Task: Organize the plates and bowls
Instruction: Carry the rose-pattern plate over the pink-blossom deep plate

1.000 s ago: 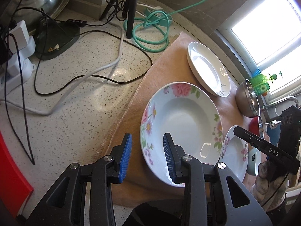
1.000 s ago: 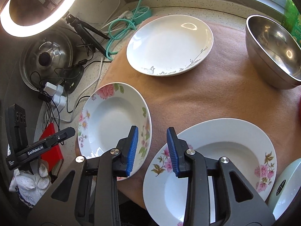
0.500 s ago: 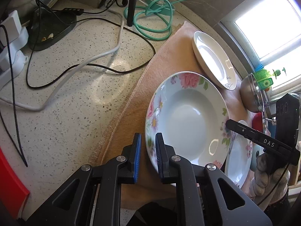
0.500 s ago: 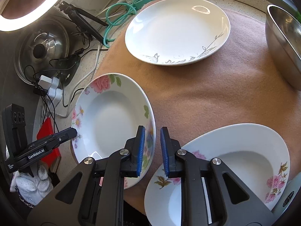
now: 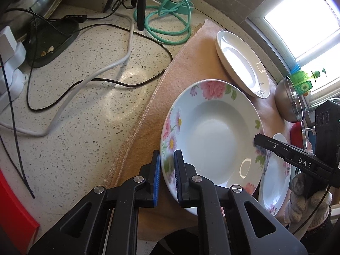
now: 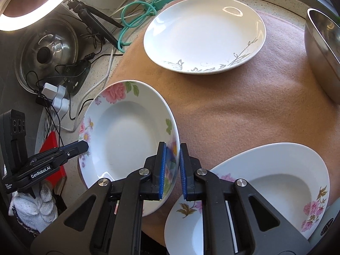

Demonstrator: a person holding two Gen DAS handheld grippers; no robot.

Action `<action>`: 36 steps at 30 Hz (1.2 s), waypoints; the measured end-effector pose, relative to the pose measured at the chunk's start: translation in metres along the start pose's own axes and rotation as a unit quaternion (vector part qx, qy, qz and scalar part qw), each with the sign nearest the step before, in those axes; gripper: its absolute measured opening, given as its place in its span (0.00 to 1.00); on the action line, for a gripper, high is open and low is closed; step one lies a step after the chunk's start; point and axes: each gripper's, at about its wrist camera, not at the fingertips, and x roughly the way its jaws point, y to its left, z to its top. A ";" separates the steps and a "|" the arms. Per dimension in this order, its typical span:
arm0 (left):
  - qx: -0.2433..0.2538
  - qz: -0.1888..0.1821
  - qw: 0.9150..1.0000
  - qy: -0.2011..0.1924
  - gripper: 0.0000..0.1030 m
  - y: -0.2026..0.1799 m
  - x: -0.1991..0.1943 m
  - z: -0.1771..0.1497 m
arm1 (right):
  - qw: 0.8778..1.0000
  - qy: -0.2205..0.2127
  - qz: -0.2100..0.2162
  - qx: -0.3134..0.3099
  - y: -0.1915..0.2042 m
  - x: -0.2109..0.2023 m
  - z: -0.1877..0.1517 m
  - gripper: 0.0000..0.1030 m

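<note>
You have the rose-patterned deep plate [image 5: 214, 127] clamped at opposite rims: left gripper [image 5: 166, 178] on its near-left edge, right gripper [image 6: 172, 170] on its right edge, jaws just closed. It sits on the pink cloth [image 6: 244, 106]. Next, lift evenly toward a matching floral plate [image 6: 276, 182] for stacking.

Both grippers are black plastic: the left gripper [image 5: 165, 177] and right gripper [image 6: 172, 171] carry blue ribbed pads [image 5: 157, 178], silver screws [image 6: 144, 171], white lettering, and knitted grey-white gloves [image 6: 31, 208] at seven o'clock.
</note>
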 end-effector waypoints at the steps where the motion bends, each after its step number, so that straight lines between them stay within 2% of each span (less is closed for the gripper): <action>1: 0.002 0.002 1.000 -0.001 0.11 0.000 0.000 0.000 | 1.000 0.000 0.001 0.002 0.000 0.000 0.000 0.12; 11: 0.005 0.010 1.000 -0.010 0.11 -0.002 -0.009 0.000 | 1.000 -0.016 0.014 0.005 0.004 -0.014 -0.002 0.12; 21: 0.019 -0.008 1.000 -0.015 0.11 -0.013 -0.024 0.006 | 0.999 -0.039 0.013 0.023 -0.004 -0.046 -0.016 0.12; 36: 0.083 -0.041 0.996 0.005 0.11 -0.067 -0.014 -0.001 | 0.993 -0.064 -0.009 0.098 -0.050 -0.084 -0.065 0.12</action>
